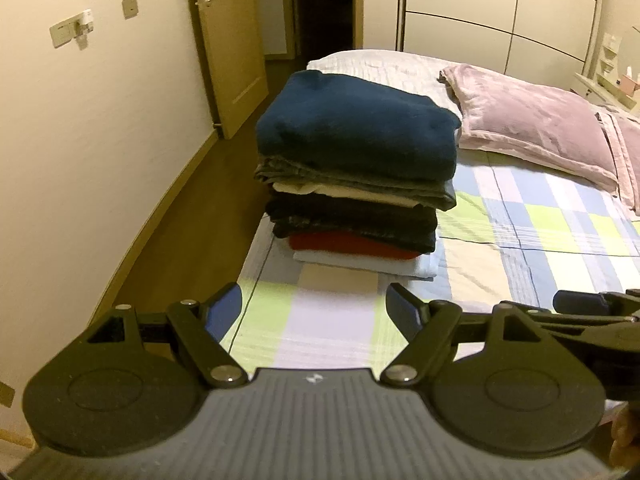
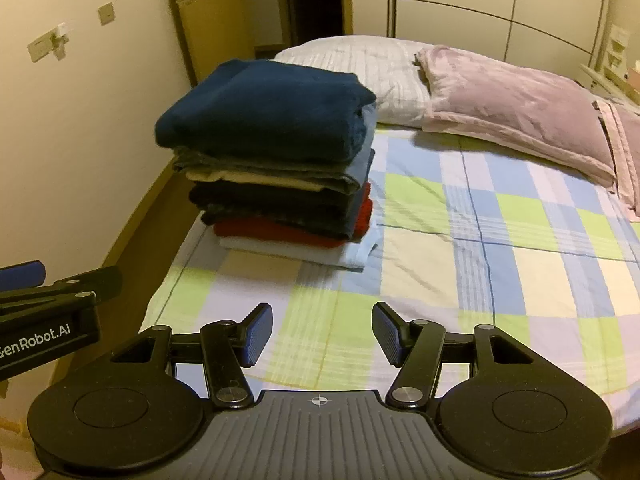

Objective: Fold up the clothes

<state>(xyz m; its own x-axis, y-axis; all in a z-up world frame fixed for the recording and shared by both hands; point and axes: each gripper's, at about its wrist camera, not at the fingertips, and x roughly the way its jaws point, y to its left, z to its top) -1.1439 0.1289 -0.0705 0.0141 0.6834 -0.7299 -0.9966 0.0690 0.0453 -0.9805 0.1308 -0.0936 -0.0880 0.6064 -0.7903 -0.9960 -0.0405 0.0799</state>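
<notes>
A stack of folded clothes (image 1: 356, 184) stands on the bed near its left edge, with a dark blue fleece (image 1: 356, 136) on top and grey, cream, black, red and pale blue layers below. The stack also shows in the right wrist view (image 2: 276, 168). My left gripper (image 1: 316, 308) is open and empty, a short way in front of the stack and above the bedspread. My right gripper (image 2: 322, 330) is open and empty, to the right of the stack and nearer to me. The left gripper's body shows at the left edge of the right wrist view (image 2: 44, 316).
The bed has a checked bedspread (image 2: 480, 240) in blue, green and cream. A mauve pillow (image 2: 516, 108) and a pale striped pillow (image 2: 360, 64) lie at its head. A wall (image 1: 100, 140) and a strip of wooden floor run along the left side; a door (image 1: 228, 40) stands open behind.
</notes>
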